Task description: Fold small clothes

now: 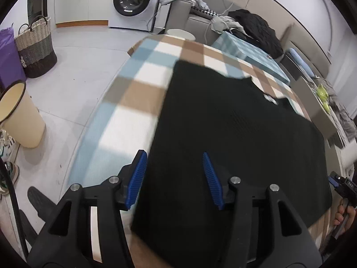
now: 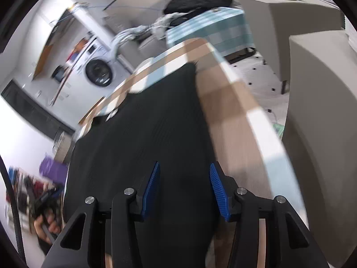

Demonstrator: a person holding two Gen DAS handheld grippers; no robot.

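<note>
**Black garment flat, both tongs spread**

The black garment (image 1: 234,134) lies flat on the checked table (image 1: 138,93), near its front edge; that hem is hidden behind the tools. Left gripper (image 1: 175,178) and right gripper (image 2: 186,189) stand spread, pinching nothing. Motion blur smears the background.

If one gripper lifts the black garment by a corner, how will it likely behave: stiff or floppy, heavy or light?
Probably floppy: the black garment lies flat, following the checked tablecloth, so a lifted corner would likely droop and drag the rest. Its ribbed knit surface suggests it grips rather than slips. It looks thin, so probably light.
</note>
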